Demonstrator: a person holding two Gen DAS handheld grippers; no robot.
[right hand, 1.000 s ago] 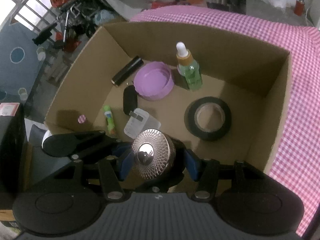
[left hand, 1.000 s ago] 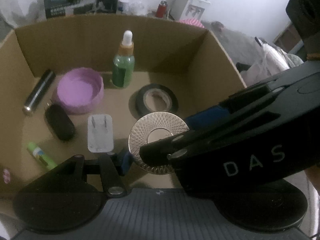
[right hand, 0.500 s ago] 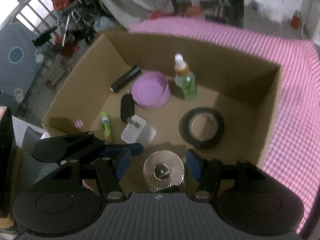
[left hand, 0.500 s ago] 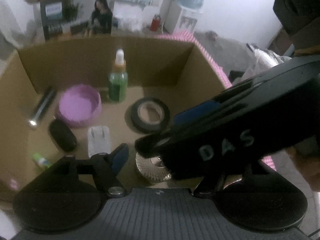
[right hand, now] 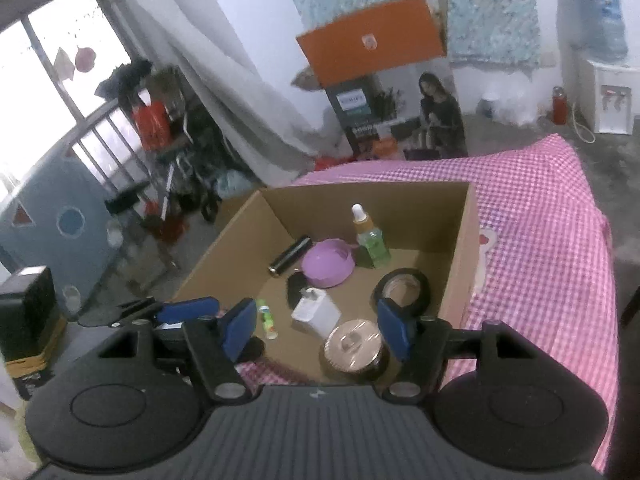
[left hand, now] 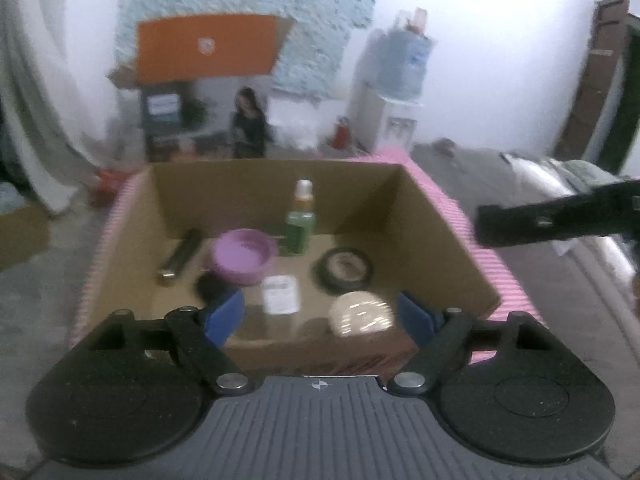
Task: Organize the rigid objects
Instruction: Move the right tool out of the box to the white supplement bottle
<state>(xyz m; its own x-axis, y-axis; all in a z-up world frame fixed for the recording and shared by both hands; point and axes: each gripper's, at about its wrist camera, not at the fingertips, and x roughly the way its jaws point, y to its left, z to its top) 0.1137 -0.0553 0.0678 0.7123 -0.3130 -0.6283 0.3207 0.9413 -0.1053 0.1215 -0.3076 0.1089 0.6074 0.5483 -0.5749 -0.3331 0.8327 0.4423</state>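
A gold round jar [right hand: 354,346] lies on the floor of the cardboard box [right hand: 456,208], at its near right corner; it also shows in the left wrist view [left hand: 360,314]. My right gripper [right hand: 316,326] is open and empty, raised above the box's near edge. My left gripper [left hand: 320,316] is open and empty, pulled back in front of the box [left hand: 440,232]. The box also holds a green dropper bottle [right hand: 370,238], a purple bowl [right hand: 328,266], a black tape roll [right hand: 402,290], a white charger plug [right hand: 314,310], a black tube [right hand: 290,256] and a green stick [right hand: 267,320].
The box stands on a pink checked cloth [right hand: 552,264]. The right gripper's arm [left hand: 560,218] crosses the right side of the left wrist view. A water dispenser [right hand: 604,80], an orange box [right hand: 376,38] and clutter stand behind, beyond the table.
My right gripper opened and let the gold jar go into the box. Both grippers then lifted and drew back from the box, so the whole box is in view.
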